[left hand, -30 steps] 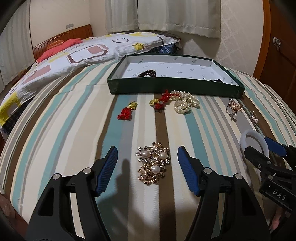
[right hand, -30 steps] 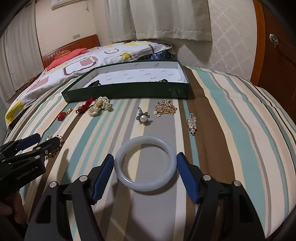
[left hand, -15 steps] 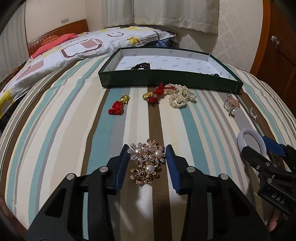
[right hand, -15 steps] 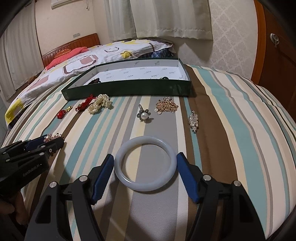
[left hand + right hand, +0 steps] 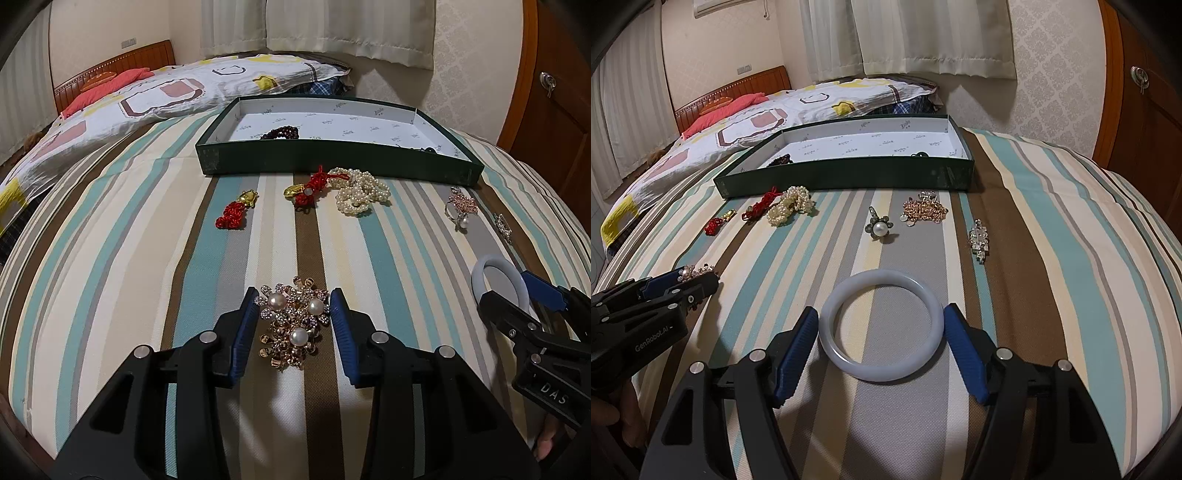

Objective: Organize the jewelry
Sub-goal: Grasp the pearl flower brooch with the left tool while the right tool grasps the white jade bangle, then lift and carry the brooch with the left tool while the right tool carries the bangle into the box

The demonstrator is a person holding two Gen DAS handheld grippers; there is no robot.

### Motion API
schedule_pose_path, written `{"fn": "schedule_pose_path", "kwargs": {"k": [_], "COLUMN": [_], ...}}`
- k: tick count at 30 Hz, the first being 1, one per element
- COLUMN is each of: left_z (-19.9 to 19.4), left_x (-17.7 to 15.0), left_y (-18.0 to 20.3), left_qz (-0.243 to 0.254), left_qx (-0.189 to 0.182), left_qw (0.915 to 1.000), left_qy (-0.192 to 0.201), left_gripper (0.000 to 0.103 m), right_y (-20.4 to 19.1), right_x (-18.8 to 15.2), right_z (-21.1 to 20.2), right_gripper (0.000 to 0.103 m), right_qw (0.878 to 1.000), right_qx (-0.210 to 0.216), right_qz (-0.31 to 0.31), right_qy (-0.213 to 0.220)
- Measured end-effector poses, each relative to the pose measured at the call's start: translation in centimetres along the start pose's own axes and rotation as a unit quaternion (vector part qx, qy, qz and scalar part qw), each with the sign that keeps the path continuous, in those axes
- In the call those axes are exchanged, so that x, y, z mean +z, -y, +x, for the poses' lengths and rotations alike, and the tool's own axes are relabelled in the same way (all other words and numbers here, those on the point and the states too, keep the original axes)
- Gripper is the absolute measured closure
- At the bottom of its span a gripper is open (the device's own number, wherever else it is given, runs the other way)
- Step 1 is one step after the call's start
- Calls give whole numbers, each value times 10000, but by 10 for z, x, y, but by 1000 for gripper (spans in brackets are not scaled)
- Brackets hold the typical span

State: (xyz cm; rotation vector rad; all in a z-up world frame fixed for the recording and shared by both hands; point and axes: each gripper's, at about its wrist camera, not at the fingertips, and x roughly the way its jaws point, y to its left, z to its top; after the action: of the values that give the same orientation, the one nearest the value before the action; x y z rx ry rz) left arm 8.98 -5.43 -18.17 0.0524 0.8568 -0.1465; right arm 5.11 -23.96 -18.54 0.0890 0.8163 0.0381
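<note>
Hidden or unclear: a dark item at the right end of the green box [image 5: 332, 158] is cut off by the near wall in both views and cannot be identified. In the right wrist view the brooch [image 5: 293, 321] is mostly covered by the left gripper [image 5: 293, 314]. A small clear piece at the right edge of the left view is too small to read there; the right view shows it as a crystal brooch [image 5: 979, 240].

Container: the box lies open on the striped bedspread [image 5: 129, 258], white-lined, holding a dark bead bracelet [image 5: 281, 132] near its left end.

Grippers: the left gripper's blue pads stand narrow, against both sides of the pearl-and-gold brooch, which rests on the bedspread; contact appears firm, though the fisheye makes this hard to confirm. The right gripper [image 5: 881, 343] stands wide around the white bangle [image 5: 881, 328], pads just beside its rim, seemingly not pressing.

Surroundings: in front of the box lie a red knot charm [image 5: 234, 212], a second red charm [image 5: 308, 188] touching a pearl strand [image 5: 362, 192], a pearl ring [image 5: 881, 229] and a gold chain cluster [image 5: 923, 210].
</note>
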Motion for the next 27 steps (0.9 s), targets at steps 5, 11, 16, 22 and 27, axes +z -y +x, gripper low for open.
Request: {"fn": "schedule_pose_path", "kwargs": {"k": [5,11,16,22,27], "left_z": [-1,-7,-13,-23,-30], "left_x": [0,1,3,9,17], "left_y": [0,-2,-4,-5,-6], "left_qz": [-10,-41,-85,-113,-128], "left_qx": [2,14,-4,-42,-64], "left_qw": [10000,10000,9999,9996,9992], "left_qy": [7,84,142,268,383], "left_gripper": [65,65,65,65,65], "right_y": [0,-2,-5,-4,-5], "right_x": [0,0,3,10,22], "right_z": [0,-2,-6,-13,-20], "right_gripper": [35,35,35,35,35], "right_qw": [10000,10000,9999,9998,9993], "right_qx": [3,13,24,45,51], "right_qz": [2,-3,-22,-26,-26], "right_qy": [2,30,105,211,365]}}
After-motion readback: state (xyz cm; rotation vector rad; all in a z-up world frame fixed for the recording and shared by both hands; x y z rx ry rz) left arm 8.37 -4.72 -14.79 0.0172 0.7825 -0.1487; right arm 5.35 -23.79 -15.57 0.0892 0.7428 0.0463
